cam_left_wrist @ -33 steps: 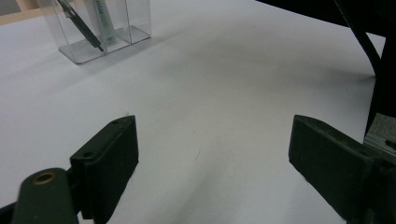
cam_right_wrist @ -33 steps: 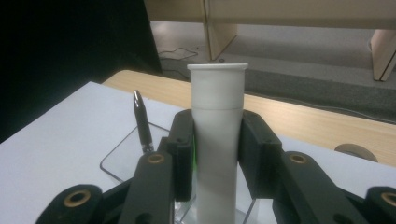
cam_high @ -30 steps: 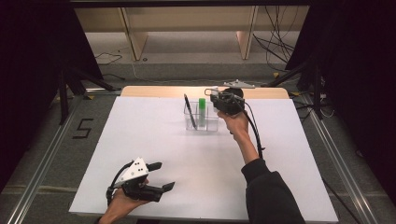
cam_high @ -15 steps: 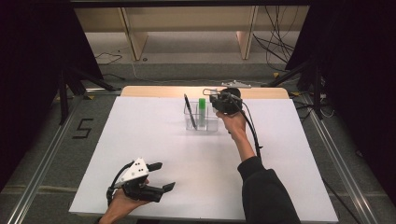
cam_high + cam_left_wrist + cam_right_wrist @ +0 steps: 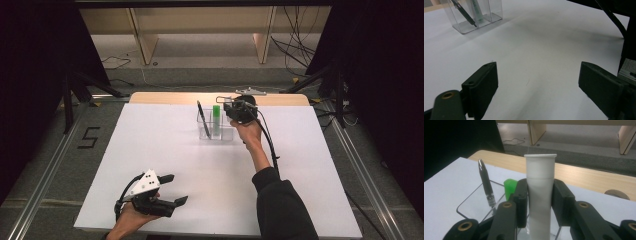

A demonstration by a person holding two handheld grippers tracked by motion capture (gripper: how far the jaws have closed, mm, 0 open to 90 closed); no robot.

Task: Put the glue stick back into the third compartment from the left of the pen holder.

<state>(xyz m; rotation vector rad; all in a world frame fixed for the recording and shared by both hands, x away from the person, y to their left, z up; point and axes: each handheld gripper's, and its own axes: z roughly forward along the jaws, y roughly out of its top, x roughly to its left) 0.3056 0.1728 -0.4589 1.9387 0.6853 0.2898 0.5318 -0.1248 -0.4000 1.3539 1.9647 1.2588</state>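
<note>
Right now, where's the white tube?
In the right gripper view the white tube stands upright, clamped in the right claw over the clear organizer, right of the green-capped tube and black pen.

- The right gripper is held out at the far side of the table, its jaws drawn in and pressing on both sides of an upright white tube.
- The right forearm stretches forward from a dark sleeve, wrist raised, with the cable trailing back along it.
- The left gripper sits low by the near edge, lying on its side, jaws spread wide with nothing between them.
- The left hand wraps its body from below.
</note>
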